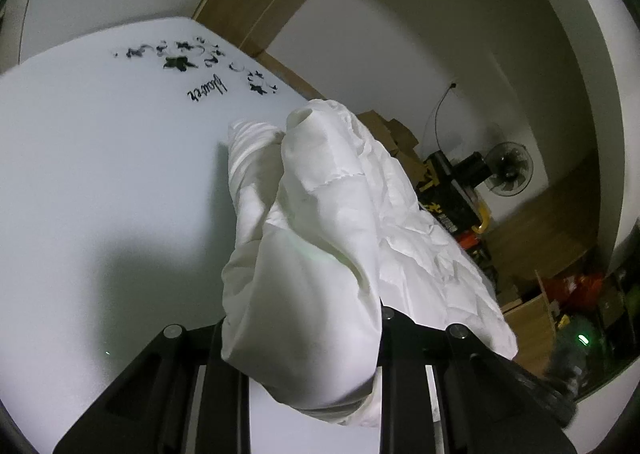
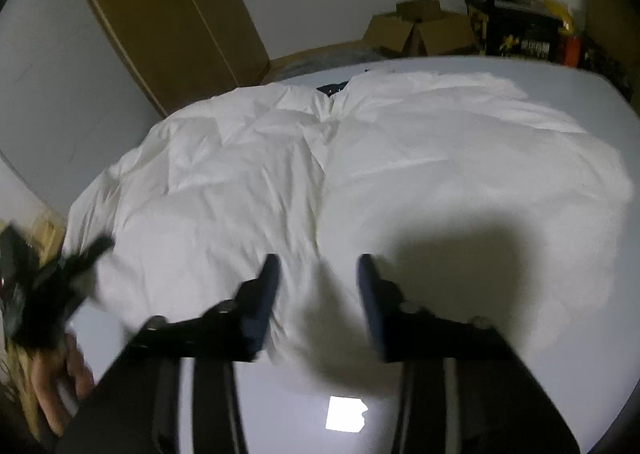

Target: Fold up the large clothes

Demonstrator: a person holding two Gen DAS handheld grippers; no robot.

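Note:
A large white garment (image 2: pixel 360 173) lies spread and wrinkled across a white table (image 2: pixel 600 294). A dark collar patch (image 2: pixel 332 87) shows at its far edge. My left gripper (image 1: pixel 304 334) is shut on a bunched part of the white garment (image 1: pixel 312 254) and lifts it off the table (image 1: pixel 100 173); the fingertips are hidden by the cloth. My right gripper (image 2: pixel 318 274) is open, its fingers (image 2: pixel 266 286) hovering over the garment's near edge. The left gripper shows blurred at the left of the right wrist view (image 2: pixel 52 286), with the hand that holds it.
The table has black printed lettering and flowers (image 1: pixel 192 65) at its far end. Beyond the table stand cardboard boxes (image 2: pixel 420 25), a wooden panel (image 2: pixel 168 13), a black and yellow crate (image 1: pixel 452 189) and a fan (image 1: pixel 508 169).

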